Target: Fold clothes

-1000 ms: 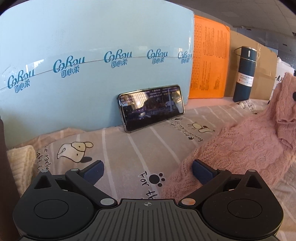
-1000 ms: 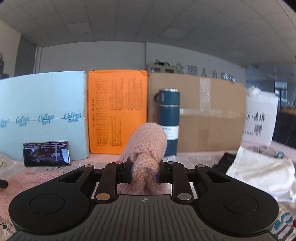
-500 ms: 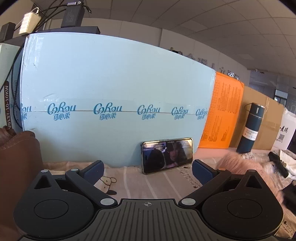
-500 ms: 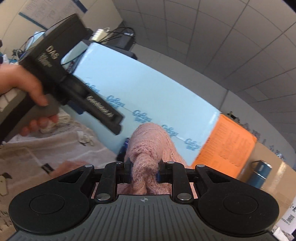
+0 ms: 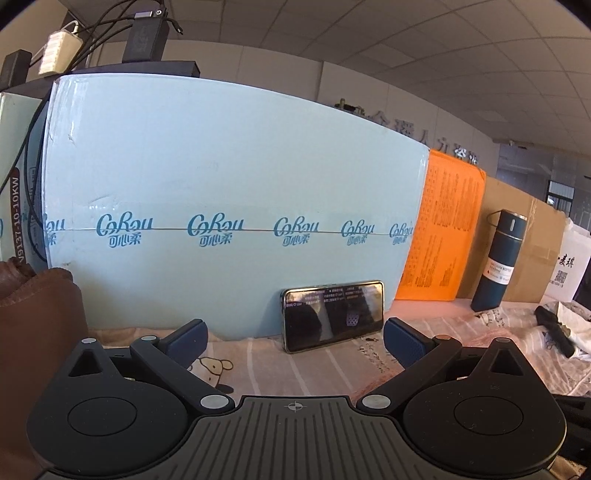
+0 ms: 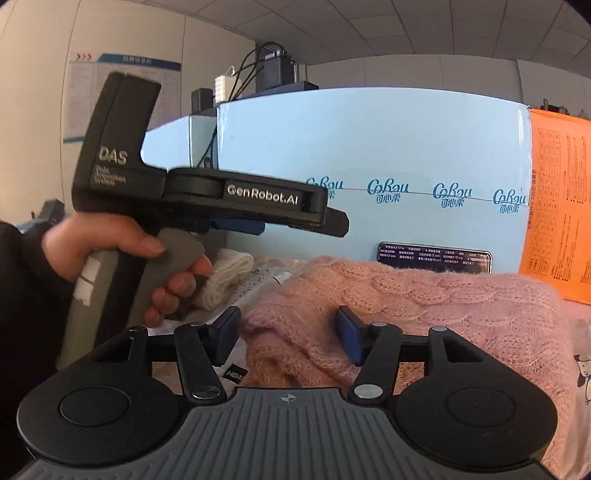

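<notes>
My left tool [image 5: 293,338] held level, jaws wide apart, nothing between. Right tool [image 6: 288,334] jaws also parted. Left hand [image 6: 122,258] (bare) grips its handle.

A smartphone [image 5: 332,314] lies on its long edge, leaning against a big pale blue box [image 5: 229,192] printed with a row of teal logos. To the right of that box stand an orange printed sheet [image 5: 443,229] and a brown cardboard box [image 5: 532,236], with a dark blue vacuum bottle [image 5: 498,260] upright in front of the cardboard. Chargers and cables [image 5: 110,33] sit on top behind the blue box, and a bedsheet with cartoon dogs [image 5: 280,369] covers the surface below.
</notes>
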Demonstrator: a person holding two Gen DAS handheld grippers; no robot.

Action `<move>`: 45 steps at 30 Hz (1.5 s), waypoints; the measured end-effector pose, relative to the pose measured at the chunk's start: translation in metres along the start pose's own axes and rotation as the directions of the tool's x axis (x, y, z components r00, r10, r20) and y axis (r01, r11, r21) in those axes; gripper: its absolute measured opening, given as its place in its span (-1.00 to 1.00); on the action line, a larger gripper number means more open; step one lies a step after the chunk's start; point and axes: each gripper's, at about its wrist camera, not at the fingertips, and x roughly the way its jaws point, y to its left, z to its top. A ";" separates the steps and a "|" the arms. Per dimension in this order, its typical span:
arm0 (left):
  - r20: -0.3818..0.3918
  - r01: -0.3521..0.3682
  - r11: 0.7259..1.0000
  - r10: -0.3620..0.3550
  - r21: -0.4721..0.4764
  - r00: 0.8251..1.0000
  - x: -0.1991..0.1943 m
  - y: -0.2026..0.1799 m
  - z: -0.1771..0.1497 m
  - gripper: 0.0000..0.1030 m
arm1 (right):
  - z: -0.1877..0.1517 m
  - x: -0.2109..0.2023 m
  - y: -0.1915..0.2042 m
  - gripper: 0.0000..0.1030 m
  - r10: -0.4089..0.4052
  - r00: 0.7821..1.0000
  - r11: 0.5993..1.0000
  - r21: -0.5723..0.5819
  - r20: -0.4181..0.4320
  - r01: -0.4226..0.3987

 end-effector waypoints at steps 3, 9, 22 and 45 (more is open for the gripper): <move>0.020 -0.007 1.000 0.007 -0.006 1.000 -0.005 -0.004 0.004 0.99 | 0.010 -0.029 -0.001 0.47 0.089 0.995 0.996 0.009 0.042 -0.089; 0.068 0.020 0.997 -0.016 -0.069 0.998 -0.024 -0.026 0.015 0.99 | 0.023 -0.069 -0.048 0.64 0.034 0.990 0.992 0.116 0.137 -0.050; -0.135 -0.104 0.988 0.088 -0.112 0.987 -0.017 -0.057 -0.052 1.00 | -0.020 -0.070 -0.148 0.70 -0.090 0.996 0.873 0.482 0.013 0.072; -0.226 -0.010 0.941 -0.071 -0.338 0.971 0.003 -0.041 -0.081 1.00 | -0.039 -0.050 -0.154 0.72 -0.094 0.989 0.836 0.530 -0.117 0.142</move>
